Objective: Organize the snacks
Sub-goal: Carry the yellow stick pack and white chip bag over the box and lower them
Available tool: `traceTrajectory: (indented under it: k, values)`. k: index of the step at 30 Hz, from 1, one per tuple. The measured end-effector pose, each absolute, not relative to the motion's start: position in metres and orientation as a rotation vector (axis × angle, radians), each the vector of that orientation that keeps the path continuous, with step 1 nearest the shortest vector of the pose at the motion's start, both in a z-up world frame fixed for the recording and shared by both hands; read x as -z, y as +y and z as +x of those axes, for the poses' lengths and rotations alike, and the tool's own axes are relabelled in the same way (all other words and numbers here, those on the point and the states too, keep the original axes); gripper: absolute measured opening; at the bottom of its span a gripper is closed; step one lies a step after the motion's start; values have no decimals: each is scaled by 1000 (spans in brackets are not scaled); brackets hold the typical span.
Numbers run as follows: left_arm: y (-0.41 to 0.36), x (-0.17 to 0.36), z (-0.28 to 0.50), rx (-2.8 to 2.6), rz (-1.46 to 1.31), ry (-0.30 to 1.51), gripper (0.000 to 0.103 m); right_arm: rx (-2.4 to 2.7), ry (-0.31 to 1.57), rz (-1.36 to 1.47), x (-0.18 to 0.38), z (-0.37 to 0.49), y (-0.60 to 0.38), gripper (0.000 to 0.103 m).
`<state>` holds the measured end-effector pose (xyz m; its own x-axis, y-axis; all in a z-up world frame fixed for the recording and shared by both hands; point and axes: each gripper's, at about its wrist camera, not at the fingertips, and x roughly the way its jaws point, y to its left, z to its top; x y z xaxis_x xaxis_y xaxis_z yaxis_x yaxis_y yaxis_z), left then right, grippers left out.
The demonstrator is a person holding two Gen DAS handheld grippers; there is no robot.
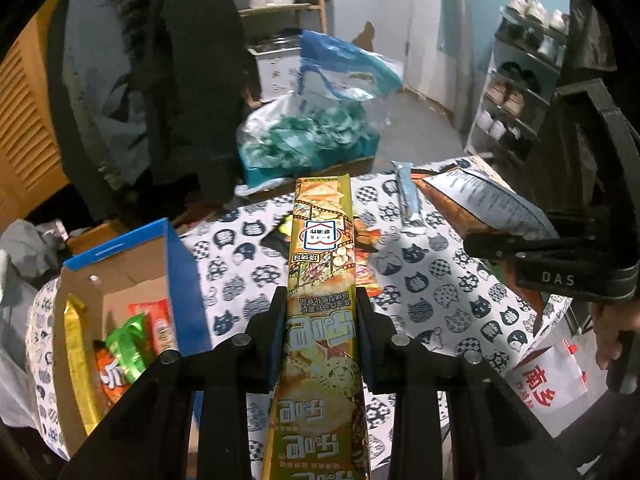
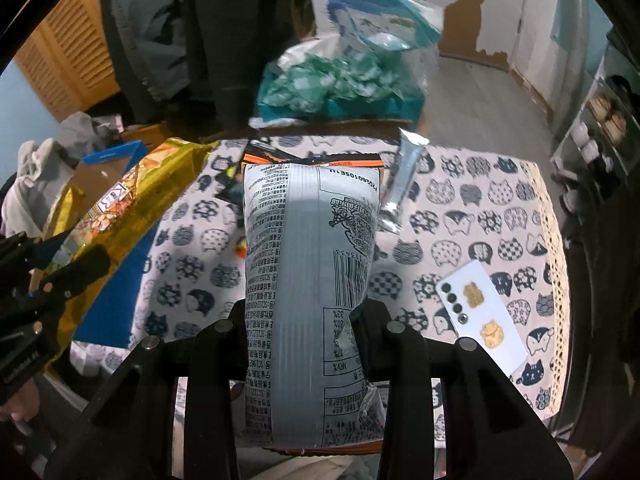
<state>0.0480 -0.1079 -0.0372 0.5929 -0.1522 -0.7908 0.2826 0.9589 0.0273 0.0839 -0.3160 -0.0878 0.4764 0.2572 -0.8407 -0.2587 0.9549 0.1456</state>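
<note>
yellow snack pack (image 1: 322,280) clamped in left fingers (image 1: 280,312); only right view shows phone (image 2: 482,312), silver bag (image 2: 310,280) pinched

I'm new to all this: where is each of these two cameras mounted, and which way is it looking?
Left wrist view: sits on the left gripper, looking down along its fingers at the yellow snack bag it clamps, the cat-print tablecloth and the blue box; the right gripper and a hand show at the right.
Right wrist view: sits on the right gripper, looking down along the silver-backed snack bag it clamps; the left gripper shows at the left.
Both share the tablecloth, the two bags, the teal candy bag and a foil stick.
</note>
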Motion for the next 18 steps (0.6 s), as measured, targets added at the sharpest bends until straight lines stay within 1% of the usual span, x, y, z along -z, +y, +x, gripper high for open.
traceTrajectory:
  k: [18]
  values:
    - [-4, 33, 41, 93, -2, 875, 31, -436, 1032, -62, 78, 85, -232, 34]
